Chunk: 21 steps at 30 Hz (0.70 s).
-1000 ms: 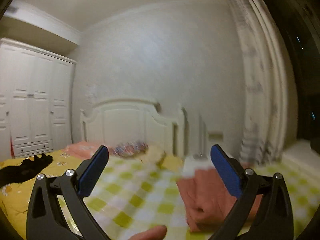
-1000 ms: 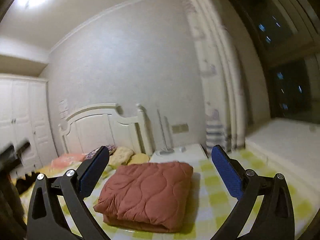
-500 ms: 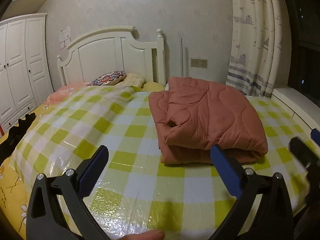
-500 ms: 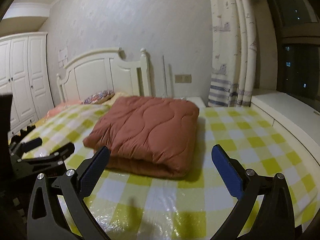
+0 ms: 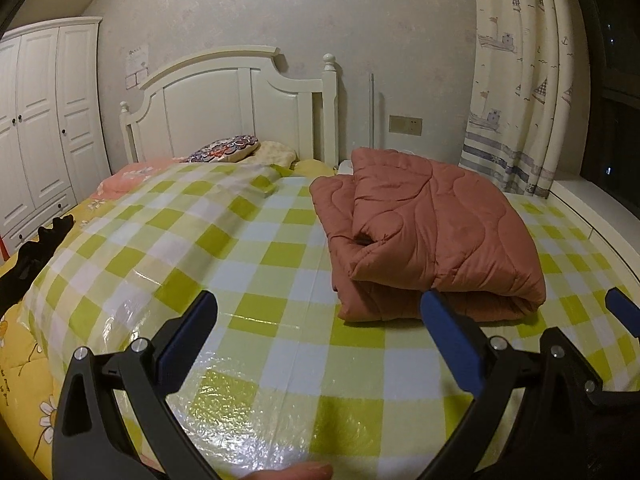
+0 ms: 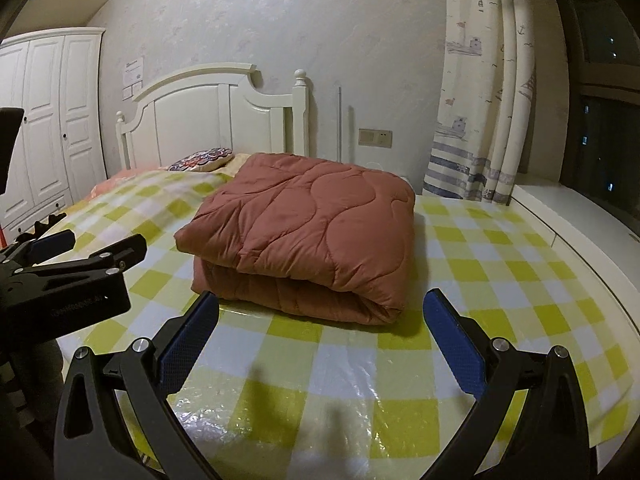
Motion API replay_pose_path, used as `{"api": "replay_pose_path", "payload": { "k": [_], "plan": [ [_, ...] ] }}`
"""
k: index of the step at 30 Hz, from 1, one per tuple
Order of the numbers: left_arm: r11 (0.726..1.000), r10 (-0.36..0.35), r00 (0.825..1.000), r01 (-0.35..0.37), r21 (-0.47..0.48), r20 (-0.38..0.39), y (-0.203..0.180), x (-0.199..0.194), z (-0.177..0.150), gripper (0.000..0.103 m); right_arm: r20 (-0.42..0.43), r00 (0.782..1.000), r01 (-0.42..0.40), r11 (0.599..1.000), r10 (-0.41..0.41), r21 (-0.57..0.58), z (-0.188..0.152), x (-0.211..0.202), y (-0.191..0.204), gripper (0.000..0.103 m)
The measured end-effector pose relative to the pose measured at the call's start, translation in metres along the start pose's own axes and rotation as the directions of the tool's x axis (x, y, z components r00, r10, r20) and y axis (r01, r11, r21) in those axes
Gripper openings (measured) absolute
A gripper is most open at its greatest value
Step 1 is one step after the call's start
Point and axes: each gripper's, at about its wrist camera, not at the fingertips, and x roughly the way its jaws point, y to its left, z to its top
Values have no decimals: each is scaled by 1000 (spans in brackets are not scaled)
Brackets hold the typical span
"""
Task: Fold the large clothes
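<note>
Item: rust-brown quilted padded garment, folded in a thick bundle, on the bed w/ glossy yellow-green checked plastic cover. From the right wrist view it lies at 12 o'clock, just beyond the tips; from the left wrist view, at 1 o'clock.

Left gripper: jaws wide apart, holding nothing. Right gripper: same, wide, nothing held.

Step, prob.: approach the bundle. You should come in low and take an outer edge or corner layer, one per gripper, not the whole stack; the padding looks thick and springy, the cover slick, so expect sliding.

Containers: none in view. White panelled wardrobe at 9 o'clock, doors shut, contents unseen.
</note>
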Motion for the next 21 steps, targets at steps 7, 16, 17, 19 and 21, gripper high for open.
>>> {"api": "replay_pose_path", "payload": {
  "k": [7, 16, 17, 19, 21],
  "plan": [
    [1000, -1, 1000, 1, 3, -4, 2, 2, -3, 101, 13, 1000, 10, 1000, -10, 9, -1, -1, 0, 98],
    [1000, -1, 1000, 1, 14, 1, 0, 2, -6, 101, 21, 1000, 21, 998, -22, 63, 0, -2, -15, 98],
    [1000, 0, 1000, 0, 15, 2, 0, 1, -7, 101, 21, 1000, 19, 998, -21, 64, 0, -2, -16, 98],
    [1000, 0, 1000, 0, 19, 3, -1, 1, -7, 101, 20, 1000, 18, 998, -19, 61, -1, -2, -16, 98],
    [1000, 1, 1000, -1, 18, 4, -1, 1, -7, 101, 20, 1000, 16, 998, -17, 59, -1, -1, -16, 98]
  ]
}}
